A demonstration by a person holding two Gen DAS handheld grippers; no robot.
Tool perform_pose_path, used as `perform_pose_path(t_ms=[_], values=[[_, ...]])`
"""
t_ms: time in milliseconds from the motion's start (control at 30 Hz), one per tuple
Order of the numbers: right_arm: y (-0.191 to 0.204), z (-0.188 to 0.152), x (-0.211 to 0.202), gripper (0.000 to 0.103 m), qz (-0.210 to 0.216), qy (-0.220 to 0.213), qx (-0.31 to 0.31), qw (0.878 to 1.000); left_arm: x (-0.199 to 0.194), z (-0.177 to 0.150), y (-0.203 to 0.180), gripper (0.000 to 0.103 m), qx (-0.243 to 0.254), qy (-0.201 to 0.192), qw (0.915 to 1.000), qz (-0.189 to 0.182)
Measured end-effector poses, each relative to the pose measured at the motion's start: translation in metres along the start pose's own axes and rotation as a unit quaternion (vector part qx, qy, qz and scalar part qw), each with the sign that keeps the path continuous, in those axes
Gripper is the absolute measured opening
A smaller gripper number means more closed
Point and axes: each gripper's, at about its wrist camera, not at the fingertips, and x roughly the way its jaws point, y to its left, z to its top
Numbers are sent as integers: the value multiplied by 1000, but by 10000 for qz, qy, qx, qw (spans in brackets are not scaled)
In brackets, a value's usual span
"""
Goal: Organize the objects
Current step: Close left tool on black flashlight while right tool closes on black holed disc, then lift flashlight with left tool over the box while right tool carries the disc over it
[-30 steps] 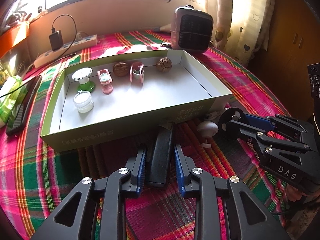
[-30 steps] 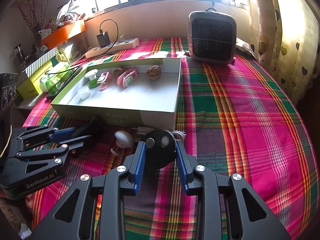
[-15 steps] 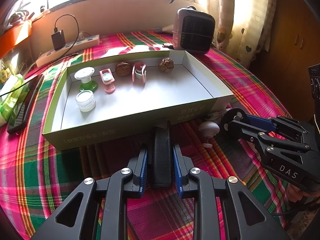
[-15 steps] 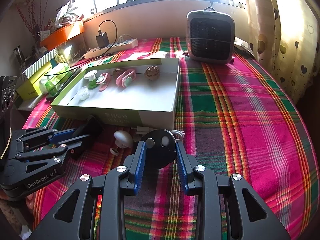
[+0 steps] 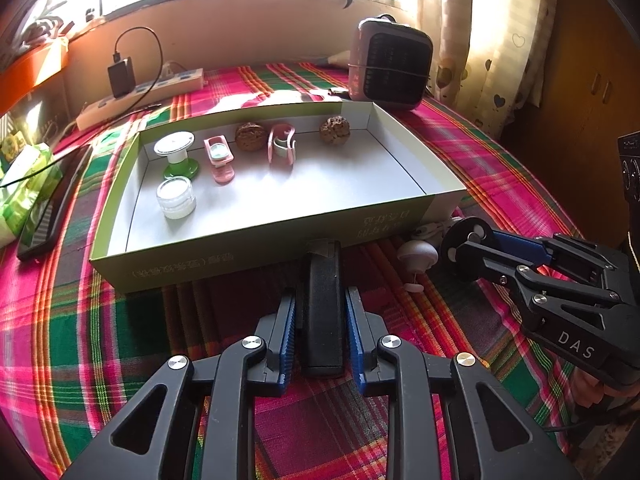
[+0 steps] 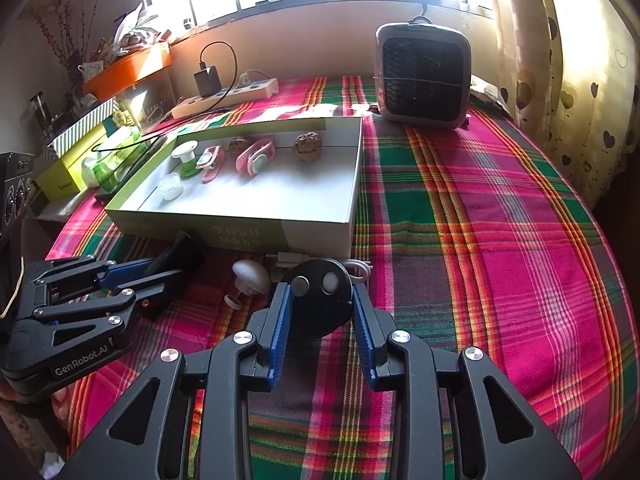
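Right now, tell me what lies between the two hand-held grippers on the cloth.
A small white mushroom-shaped knob sits on the plaid tablecloth between the left hand-held gripper and right hand-held gripper, clearest in the right wrist view.

home, heart curtains [image 6: 580,92], plaid tablecloth [image 6: 500,220]

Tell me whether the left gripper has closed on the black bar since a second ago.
Yes. The left gripper narrowed its fingers onto the black bar, in front of the fixed green box.

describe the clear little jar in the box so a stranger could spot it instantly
Find the shallow green-sided box on the plaid cloth. Inside, at its left end, the small clear jar stands nearest the front, just before the green-based spool. It alone is see-through, squat, with whitish contents.
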Motion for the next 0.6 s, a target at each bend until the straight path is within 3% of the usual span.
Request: perform_pose_path(t_ms=[600], values=[[4,1,-6,32,74,-71,-24,9999,-13,-1,-1,21,-73,-97,9999,-26]])
